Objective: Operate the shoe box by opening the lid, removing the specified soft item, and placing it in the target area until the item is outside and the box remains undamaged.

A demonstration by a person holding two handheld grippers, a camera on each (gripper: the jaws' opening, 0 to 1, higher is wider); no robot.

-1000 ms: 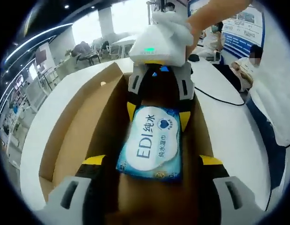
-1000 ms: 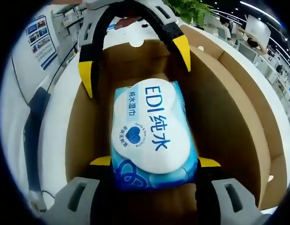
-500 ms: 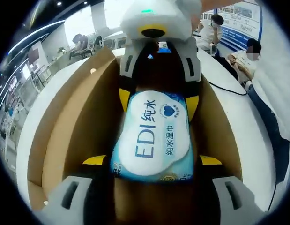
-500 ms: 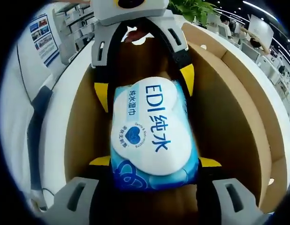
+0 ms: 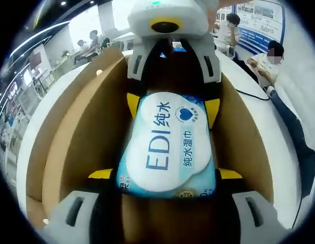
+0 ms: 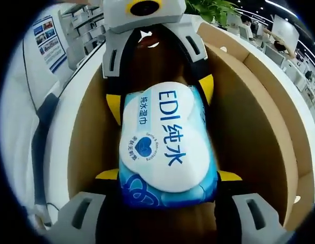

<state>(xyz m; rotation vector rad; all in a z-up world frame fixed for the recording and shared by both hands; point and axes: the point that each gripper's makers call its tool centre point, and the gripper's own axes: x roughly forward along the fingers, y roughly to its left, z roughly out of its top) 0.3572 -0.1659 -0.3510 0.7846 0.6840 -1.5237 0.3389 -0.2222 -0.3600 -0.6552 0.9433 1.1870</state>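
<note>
- Yellow-tipped jaws of the left gripper (image 5: 166,174) flank one end of the wet-wipes pack (image 5: 167,145); the right gripper (image 6: 166,175) flanks the opposite end.
- Actual clamping: cannot tell.
- Pack sits inside the open cardboard shoe box (image 6: 249,117) on a white table (image 5: 40,127).

My left gripper (image 5: 166,175) has its jaws spread wide, the yellow-tipped ends level with each other. My right gripper (image 6: 167,175) is likewise spread, yellow tips level. The two grippers face each other head-on, close together. In the left gripper view my right gripper (image 5: 170,107) comes in from the top; in the right gripper view my left gripper (image 6: 160,94) does likewise.
</note>
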